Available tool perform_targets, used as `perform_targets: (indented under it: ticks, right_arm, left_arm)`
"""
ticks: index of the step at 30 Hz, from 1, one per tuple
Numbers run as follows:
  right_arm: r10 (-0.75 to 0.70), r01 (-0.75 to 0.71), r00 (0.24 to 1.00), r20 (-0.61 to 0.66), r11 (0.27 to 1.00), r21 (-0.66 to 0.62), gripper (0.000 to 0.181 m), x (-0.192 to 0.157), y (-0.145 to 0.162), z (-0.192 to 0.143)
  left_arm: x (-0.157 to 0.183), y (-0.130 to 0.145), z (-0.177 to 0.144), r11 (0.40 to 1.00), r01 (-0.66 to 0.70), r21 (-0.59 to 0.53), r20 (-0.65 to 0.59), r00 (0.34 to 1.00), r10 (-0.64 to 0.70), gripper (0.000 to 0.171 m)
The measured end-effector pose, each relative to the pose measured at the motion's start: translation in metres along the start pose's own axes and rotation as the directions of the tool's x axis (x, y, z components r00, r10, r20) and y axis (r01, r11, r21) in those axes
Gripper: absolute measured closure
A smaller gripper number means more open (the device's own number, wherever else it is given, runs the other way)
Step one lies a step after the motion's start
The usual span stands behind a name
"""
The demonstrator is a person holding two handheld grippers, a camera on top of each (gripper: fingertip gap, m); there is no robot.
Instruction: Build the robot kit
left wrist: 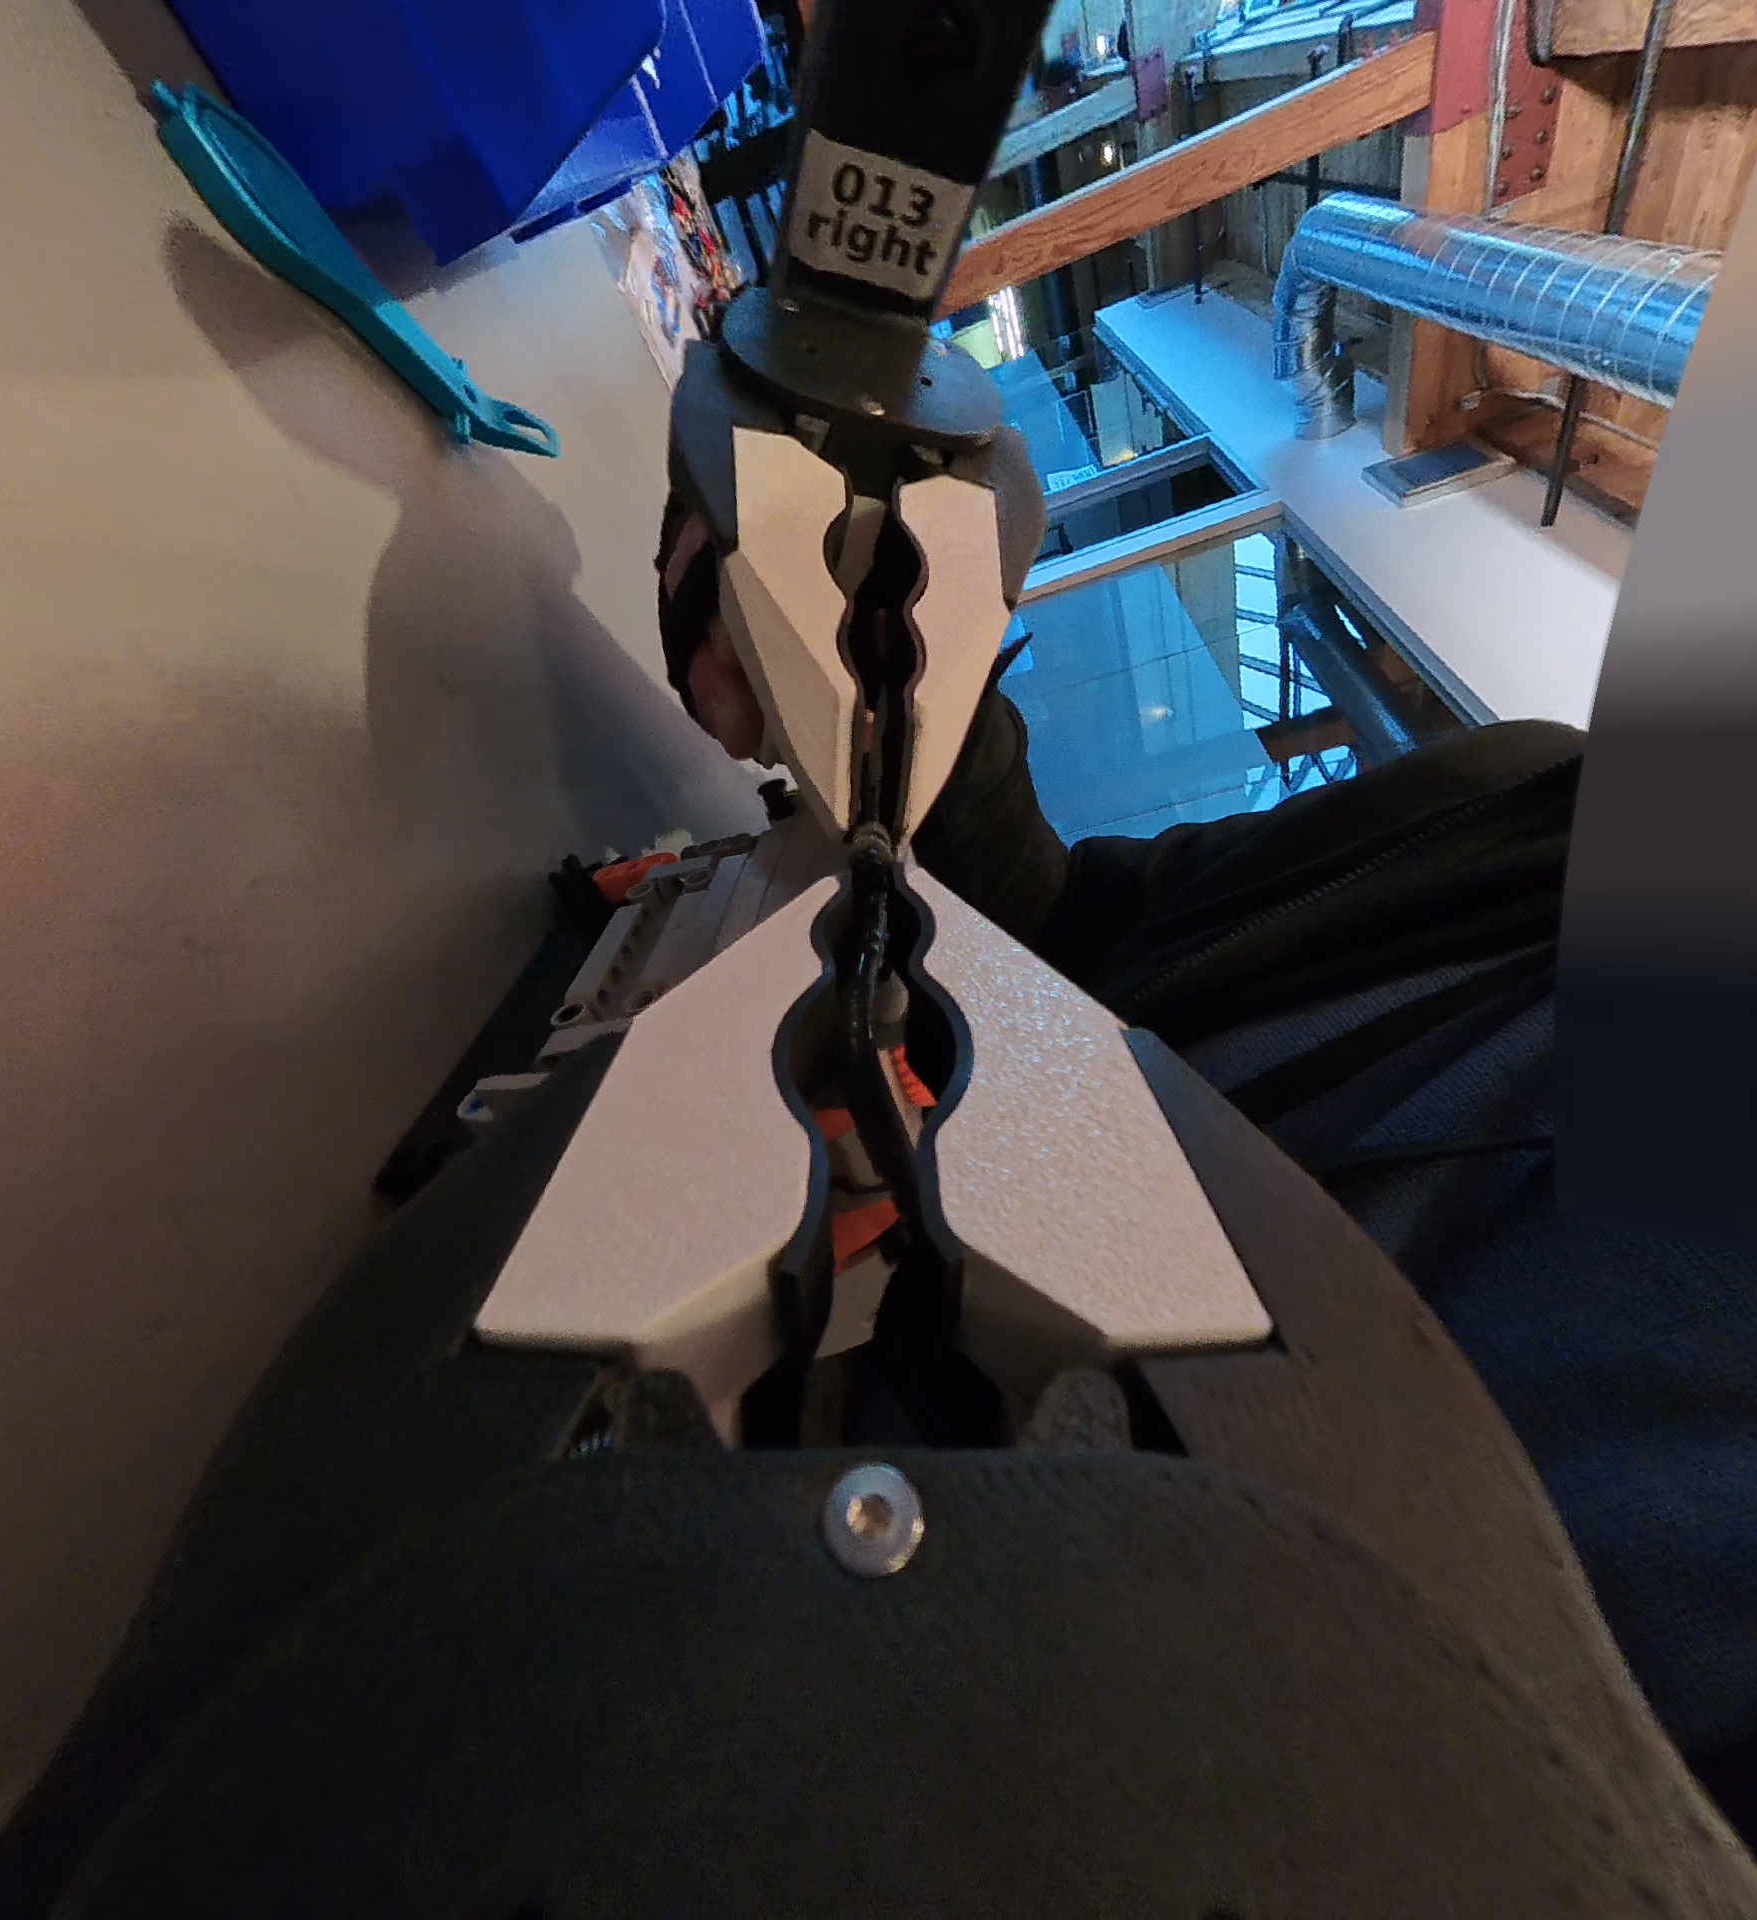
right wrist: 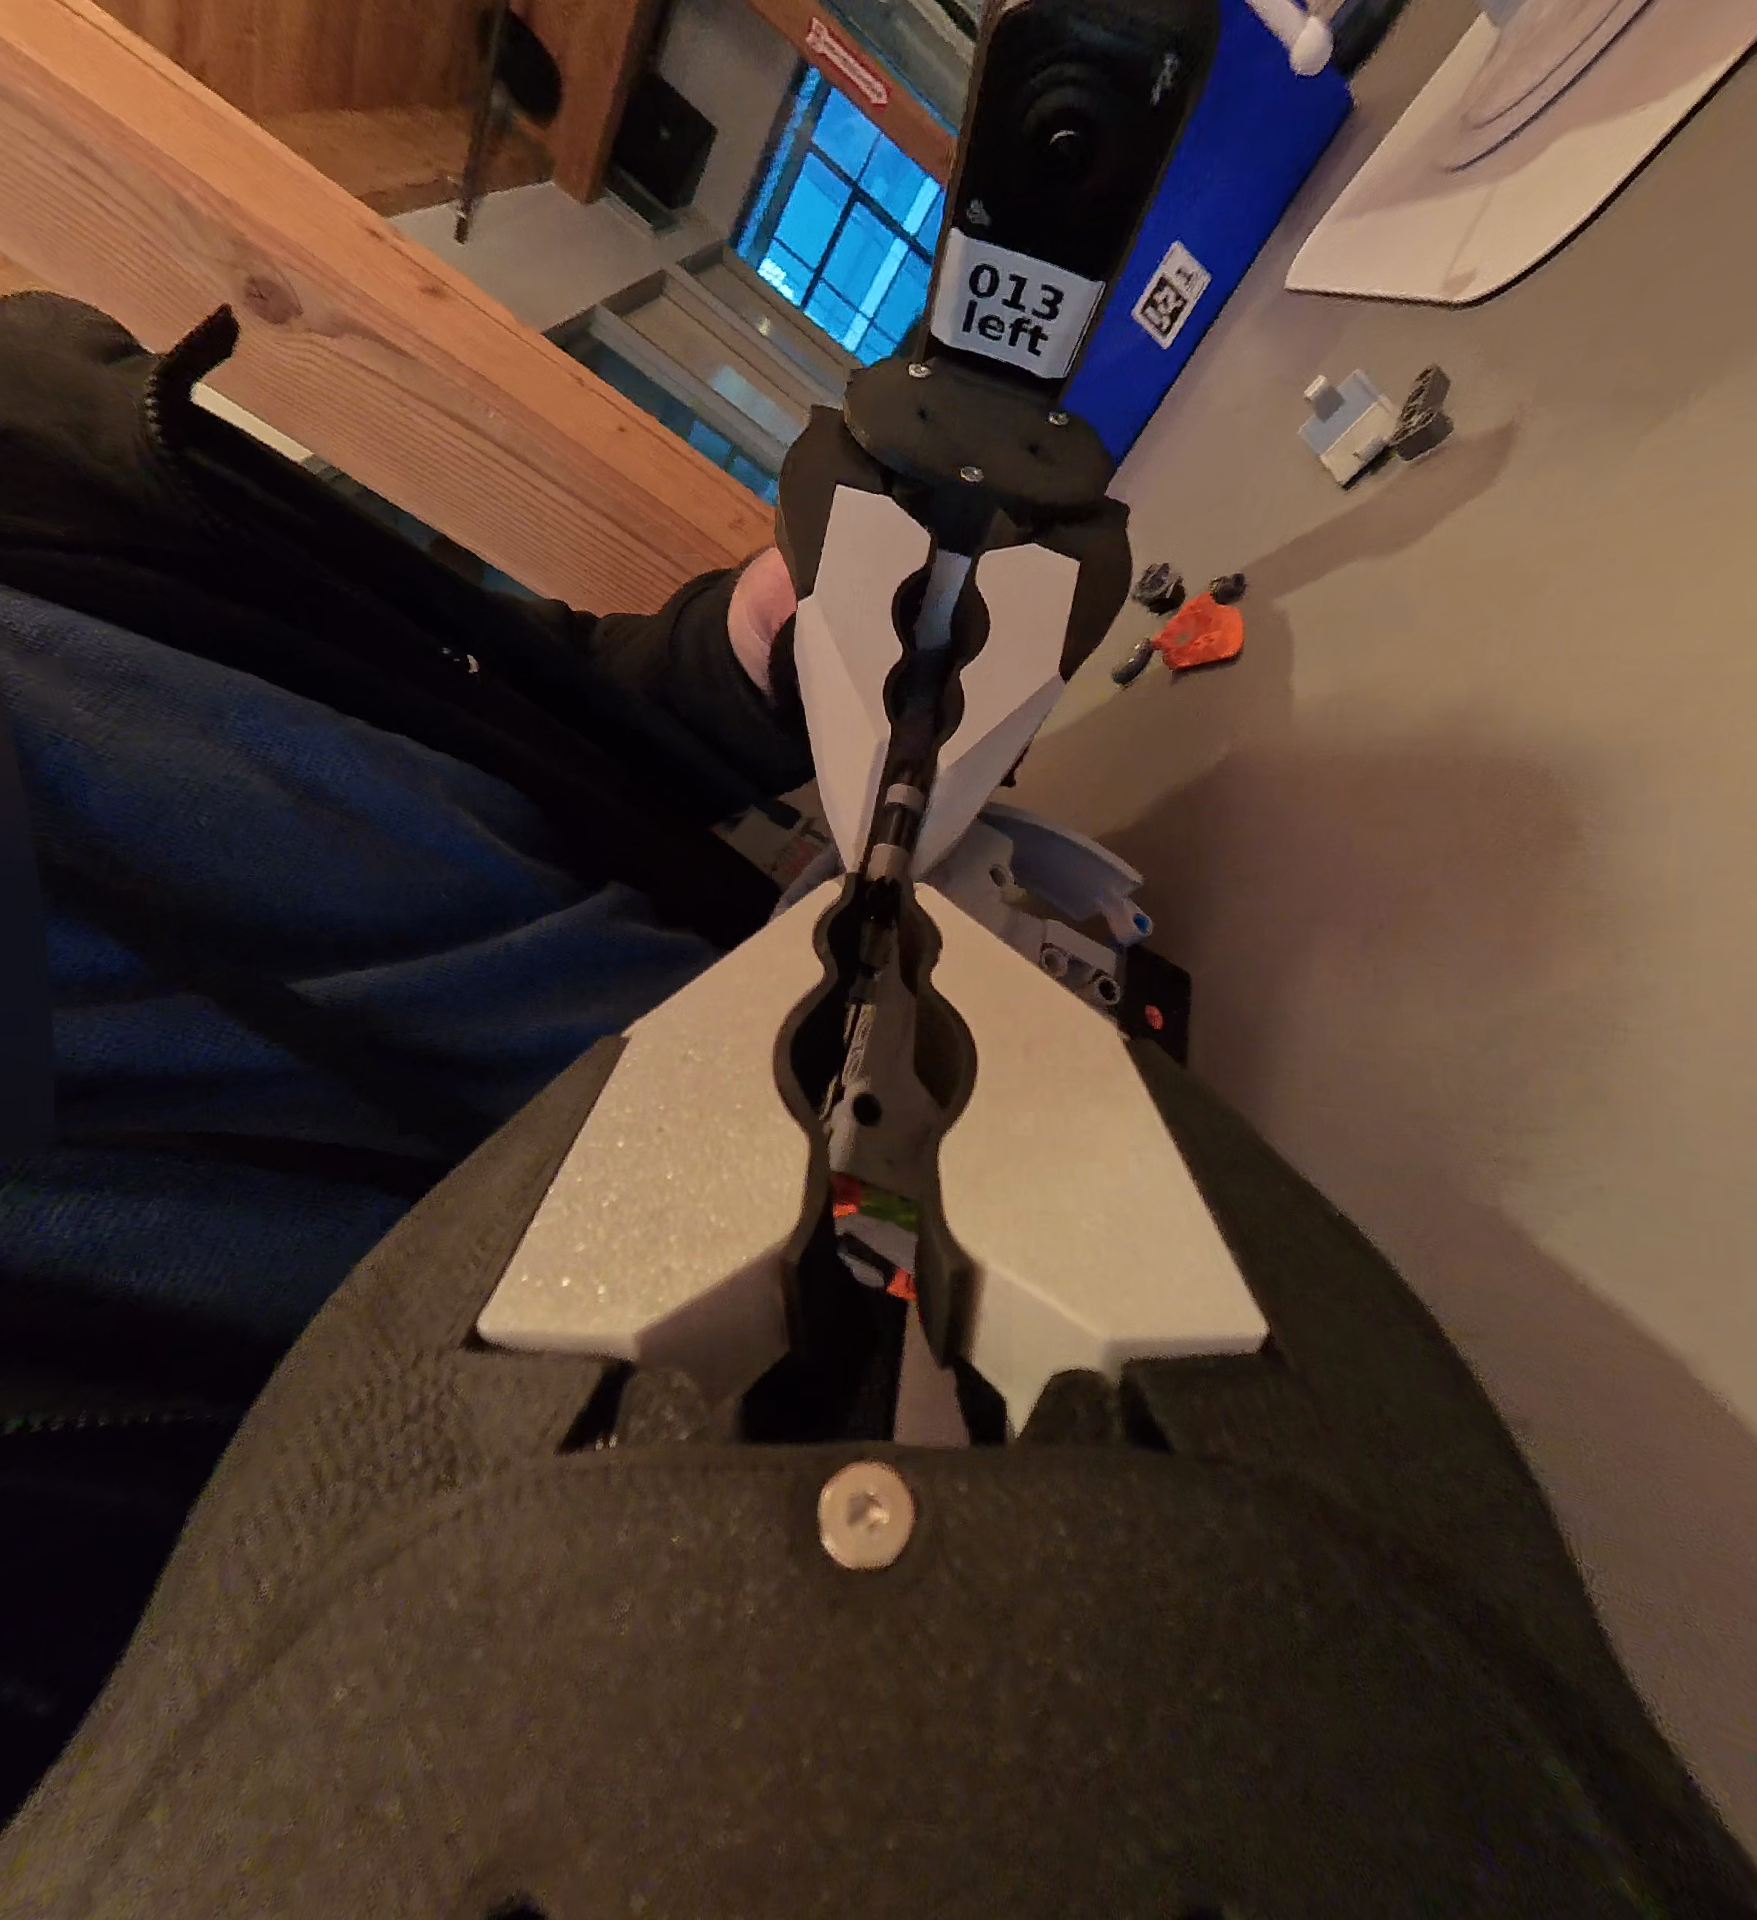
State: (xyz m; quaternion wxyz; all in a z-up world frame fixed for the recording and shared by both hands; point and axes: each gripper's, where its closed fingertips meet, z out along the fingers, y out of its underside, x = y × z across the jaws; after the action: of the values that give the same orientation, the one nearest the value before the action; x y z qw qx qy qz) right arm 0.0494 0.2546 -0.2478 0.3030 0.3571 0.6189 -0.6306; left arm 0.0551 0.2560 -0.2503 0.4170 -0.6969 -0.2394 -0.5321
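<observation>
The left gripper [left wrist: 869, 883] and the right gripper [right wrist: 874, 894] met tip to tip above the beige worktop [left wrist: 178, 831], each pointing at the other. Between them ran a thin black rod [left wrist: 869, 935] with pale bands. The left fingers [left wrist: 666, 1143] were drawn together around its one end, and the right fingers [right wrist: 1061, 1143] were closed on the other end, where a grey block piece with a round hole [right wrist: 869, 1107] sat in the narrow gap. Orange bits showed deeper between both pairs of fingers.

Under the grippers lay a grey and white brick model [left wrist: 645, 935] on the worktop. A teal flat tool [left wrist: 334, 281] lay near blue bins [left wrist: 458, 104]. An orange piece [right wrist: 1204, 632] and small dark parts lay well apart from the model, and a small pale blue and white assembly [right wrist: 1347, 426] sat farther off beside a blue box [right wrist: 1227, 208].
</observation>
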Motion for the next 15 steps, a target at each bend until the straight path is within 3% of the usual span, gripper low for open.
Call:
perform_targets:
  ticks: [7, 15]
  right_arm:
    - [0.035, -0.033, 0.998, 0.061, 0.999, -0.032, 0.179, -0.0023, 0.0032, 0.0042]
    - [0.057, -0.052, 0.995, 0.081, 0.996, -0.065, 0.179, -0.0029, 0.0038, 0.0056]
  left_arm:
    - [0.0050, 0.0038, 0.0007, 0.999, -0.011, -0.032, -0.018, 1.000, 0.010, 0.160]
    - [0.0025, 0.0002, -0.0039, 0.999, -0.018, -0.035, -0.006, 1.000, 0.018, 0.166]
